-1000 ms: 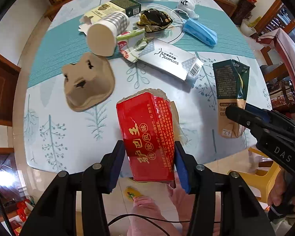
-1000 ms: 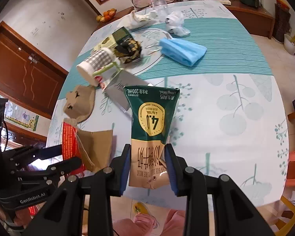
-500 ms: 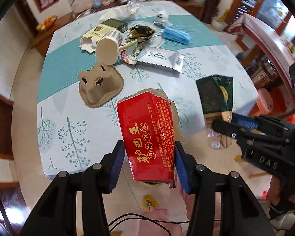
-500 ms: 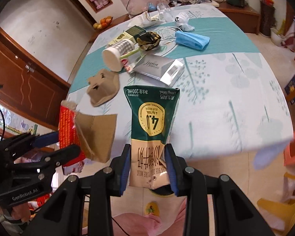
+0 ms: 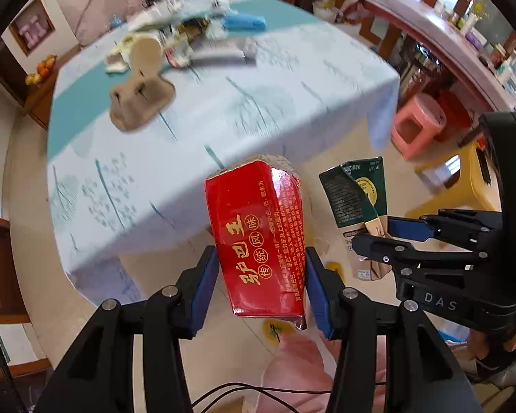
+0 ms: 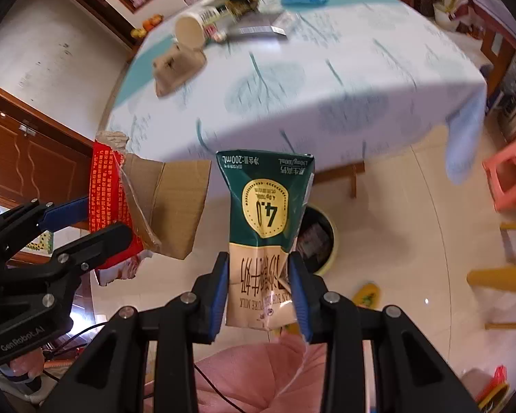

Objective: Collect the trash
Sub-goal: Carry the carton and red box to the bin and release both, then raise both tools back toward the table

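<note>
My left gripper [image 5: 261, 275] is shut on a red carton with gold lettering [image 5: 258, 237], held off the table's near edge above the floor. In the right wrist view the same red carton [image 6: 106, 203] shows its brown cardboard flap [image 6: 175, 203] between the left gripper's fingers [image 6: 89, 241]. My right gripper [image 6: 258, 292] is shut on a green and beige milk pouch [image 6: 265, 220]. That pouch [image 5: 357, 199] also appears in the left wrist view, in the right gripper [image 5: 375, 237]. A round bin [image 6: 318, 241] stands on the floor right behind the pouch, partly hidden by it.
The table [image 5: 292, 103] with a pale tree-print cloth still carries a paper cup [image 5: 144, 55], a cardboard cup holder [image 5: 137, 99], a blue mask [image 5: 244, 22], a silver packet and other wrappers. A pink stool [image 6: 509, 172] and a yellow stool [image 6: 498, 278] stand at the right. A person's pink trousers [image 6: 258, 375] are below.
Both grippers, each still holding its item, have drawn back from the table and swung out over the floor; the table has receded and tilted, and the bin has come into the right wrist view.
</note>
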{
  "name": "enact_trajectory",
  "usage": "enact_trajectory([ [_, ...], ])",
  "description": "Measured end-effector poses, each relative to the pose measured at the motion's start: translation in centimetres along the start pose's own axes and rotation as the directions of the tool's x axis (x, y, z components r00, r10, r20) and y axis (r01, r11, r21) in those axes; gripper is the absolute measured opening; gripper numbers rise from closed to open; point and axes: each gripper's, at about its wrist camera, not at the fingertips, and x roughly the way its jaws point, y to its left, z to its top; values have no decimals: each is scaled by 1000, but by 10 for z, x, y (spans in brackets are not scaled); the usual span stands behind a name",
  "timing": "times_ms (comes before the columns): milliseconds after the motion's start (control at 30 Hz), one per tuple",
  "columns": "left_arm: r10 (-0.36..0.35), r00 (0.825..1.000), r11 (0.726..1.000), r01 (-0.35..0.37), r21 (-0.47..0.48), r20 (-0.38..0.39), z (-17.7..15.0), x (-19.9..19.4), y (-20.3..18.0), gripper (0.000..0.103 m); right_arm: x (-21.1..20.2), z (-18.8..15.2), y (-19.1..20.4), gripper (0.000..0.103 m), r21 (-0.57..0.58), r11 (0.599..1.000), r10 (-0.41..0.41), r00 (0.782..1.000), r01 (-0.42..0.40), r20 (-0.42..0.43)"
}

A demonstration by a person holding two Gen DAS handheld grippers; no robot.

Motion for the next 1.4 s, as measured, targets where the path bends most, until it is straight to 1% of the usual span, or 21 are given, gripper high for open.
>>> enact_trajectory([
  [100,-27,998,999,26,-19,-52,-16,23,-8,48,18,-12,-13,34,40,999,-7,999,9,-38],
  [167,-32,996,999,30,-29,-88,-24,43,-12,48,32,-19,-21,34,67,998,-5,998,8,-57],
  [300,-11,991,999,6,-43,-133,-35,88,-15,48,74,-25,-40,34,105,994,4,995,6,-101],
  [400,42,989,998,-49,-46,-143,-42,130,-13,48,110,-24,-53,34,126,992,21,991,-4,-132],
  [567,82,982,991,-98,-89,-172,-46,200,-3,48,170,-16,-69,34,147,989,42,983,-16,-178],
  [733,87,979,987,-109,-115,-182,-48,255,8,50,218,-8,-79,34,151,989,32,978,-1,-205],
  [800,102,979,986,-123,-111,-175,-47,271,11,53,235,-6,-82,34,148,989,21,975,12,-220],
  [933,112,983,987,-127,-99,-147,-45,288,15,58,260,-2,-91,35,161,987,14,969,27,-245],
  [1000,114,984,988,-127,-89,-140,-46,295,17,63,270,0,-95,35,160,987,10,967,32,-254],
  [1033,116,983,988,-129,-86,-140,-45,299,19,64,276,1,-96,35,160,987,8,965,35,-261],
  [1100,129,981,986,-142,-87,-143,-48,303,23,65,286,3,-99,35,165,986,9,962,37,-274],
  [1200,123,982,984,-139,-111,-144,-51,306,32,65,299,7,-101,36,184,982,27,957,28,-289],
  [1333,132,979,983,-149,-111,-154,-55,305,37,65,308,11,-98,36,200,979,39,956,21,-289],
  [1367,136,979,982,-153,-110,-151,-56,302,37,65,309,12,-97,37,205,979,47,957,14,-287],
  [1400,141,979,981,-157,-110,-144,-58,299,37,65,309,12,-95,45,211,978,61,958,0,-281],
])
